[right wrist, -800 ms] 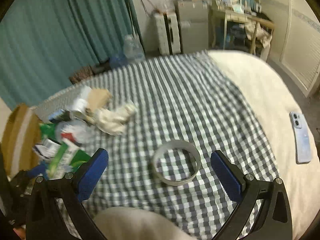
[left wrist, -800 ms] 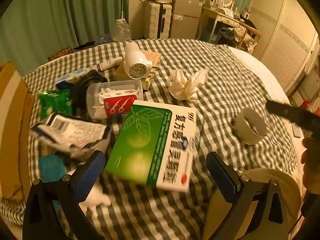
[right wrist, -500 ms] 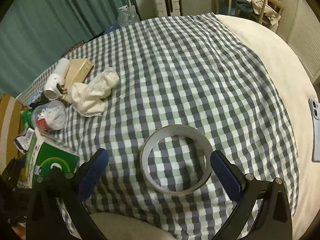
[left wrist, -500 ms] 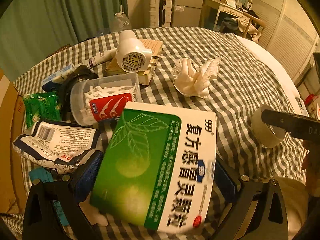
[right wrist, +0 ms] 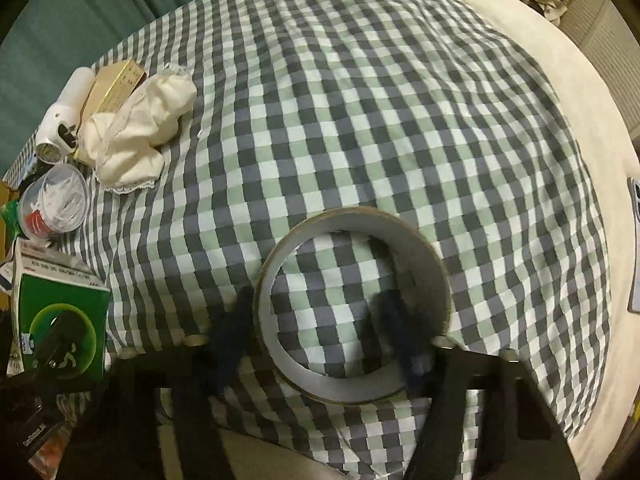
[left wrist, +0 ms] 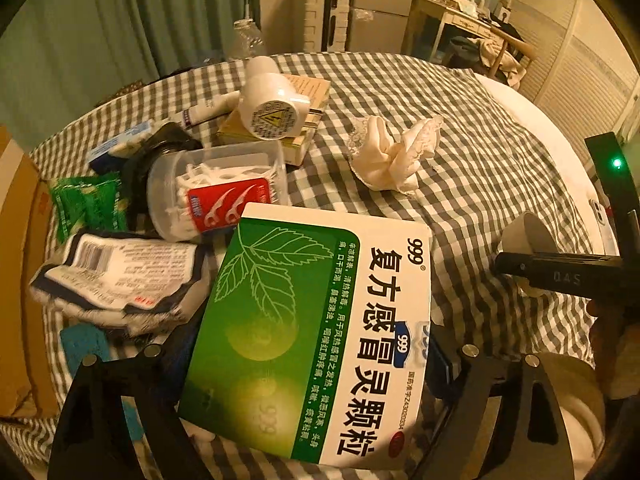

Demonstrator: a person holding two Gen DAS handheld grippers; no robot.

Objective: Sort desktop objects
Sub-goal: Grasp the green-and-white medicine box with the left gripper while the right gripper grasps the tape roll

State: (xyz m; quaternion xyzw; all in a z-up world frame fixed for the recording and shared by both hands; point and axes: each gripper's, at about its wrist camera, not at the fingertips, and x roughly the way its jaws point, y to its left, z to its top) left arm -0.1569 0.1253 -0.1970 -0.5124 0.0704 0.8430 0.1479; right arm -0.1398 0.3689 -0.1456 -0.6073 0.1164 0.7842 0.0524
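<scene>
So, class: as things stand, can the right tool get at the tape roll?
Probably yes: the right tool already straddles the tape roll's wall, one finger inside, one outside, with only bare checked cloth around.

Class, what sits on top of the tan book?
A white plug-in device lies on the tan book. The cover beneath it is hidden, and its far end cannot be made out.

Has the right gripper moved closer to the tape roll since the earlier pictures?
Yes. The right gripper has dropped onto the tape roll; one finger now sits inside the ring.

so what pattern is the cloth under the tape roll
A grey, green and white check on the cloth, clearest in the right wrist view.
</scene>
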